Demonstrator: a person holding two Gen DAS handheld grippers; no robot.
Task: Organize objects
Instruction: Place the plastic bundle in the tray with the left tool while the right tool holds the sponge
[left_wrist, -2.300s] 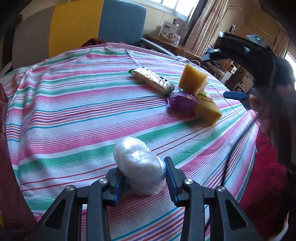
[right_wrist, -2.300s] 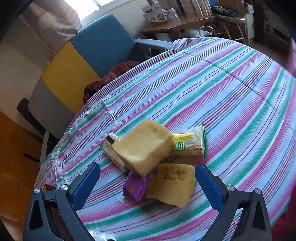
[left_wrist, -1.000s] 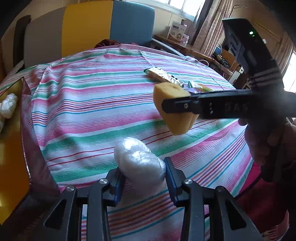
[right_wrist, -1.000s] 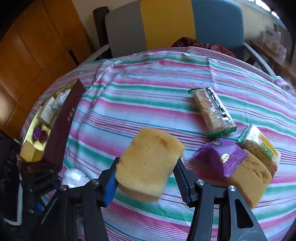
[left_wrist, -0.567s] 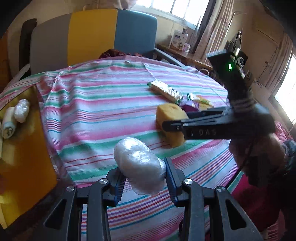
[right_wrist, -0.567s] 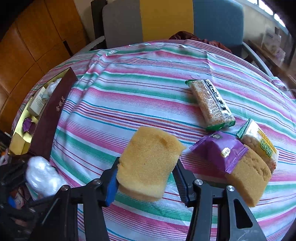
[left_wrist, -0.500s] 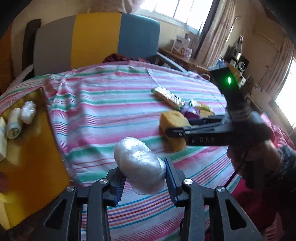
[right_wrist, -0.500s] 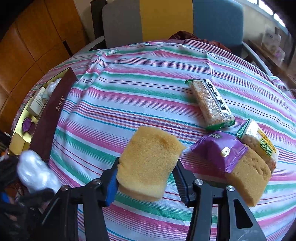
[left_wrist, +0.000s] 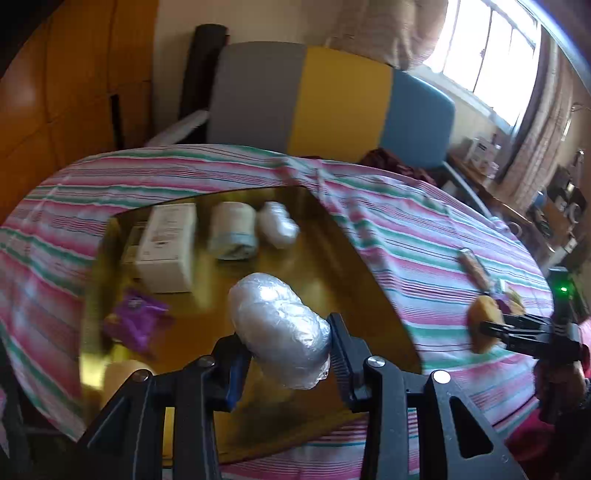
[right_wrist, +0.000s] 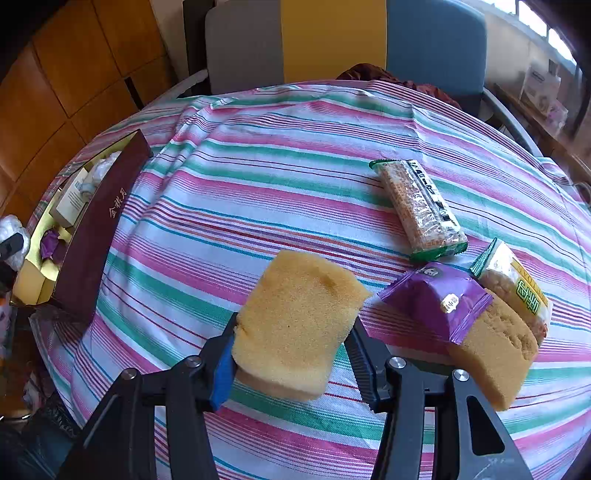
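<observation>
A: While the left gripper (left_wrist: 284, 341) is hanging over the gold-lined box (left_wrist: 332, 266), what is sitting between its jaws?

B: A plastic-wrapped white bundle (left_wrist: 280, 328), with both jaws pressing against its sides. It is hovering above the box's floor, where a white carton (left_wrist: 166, 247), a pale roll (left_wrist: 232, 230), a second wrapped bundle (left_wrist: 277, 223) and a purple packet (left_wrist: 135, 323) are lying. The carton's print is blurring too much to read.

A: And the right gripper (right_wrist: 291, 354)?

B: Its jaws are squeezing a yellow sponge (right_wrist: 299, 325), holding it tilted above the striped tablecloth (right_wrist: 258, 184). Just beside it, a purple snack packet (right_wrist: 439, 306) is lying on a second sponge (right_wrist: 495, 362), and a clear bag with green lettering (right_wrist: 517, 291) is leaning against them.

A: Any writing showing clearly?

B: Gold Chinese characters are running along the box's maroon outer wall (right_wrist: 99, 229). A long cracker pack (right_wrist: 419, 208) is resting further back, its dark label unreadable. The purple packet is carrying a small round label, too small to read.
</observation>
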